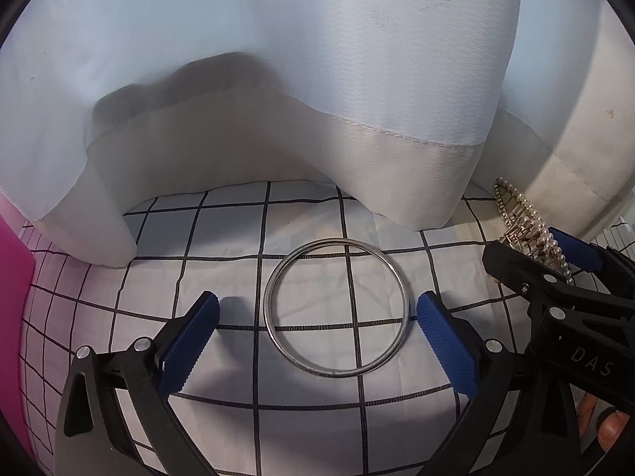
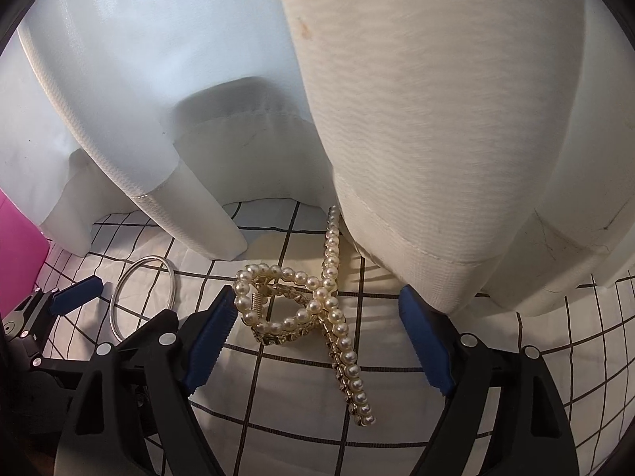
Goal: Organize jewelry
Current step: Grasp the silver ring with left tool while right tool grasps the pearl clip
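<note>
We note a pink object (image 1: 14, 297) cut off at the far left edge, identity unclear; pale curtain (image 1: 278, 79) folds hang onto the grid-patterned cloth (image 1: 222, 246) and hide its far side. Left gripper (image 1: 317, 337): jaws apart, blue pads either side of the silver bangle (image 1: 336, 308), which lies flat between them, neither pad touching; bare cloth all round it. Further right, the right gripper (image 2: 313, 341): jaws apart around the pearl hair claw (image 2: 293, 305) (its far tip slips under the cream curtain (image 2: 436, 119) hem); the left pad sits just beside the pearls, the right pad well clear.
</note>
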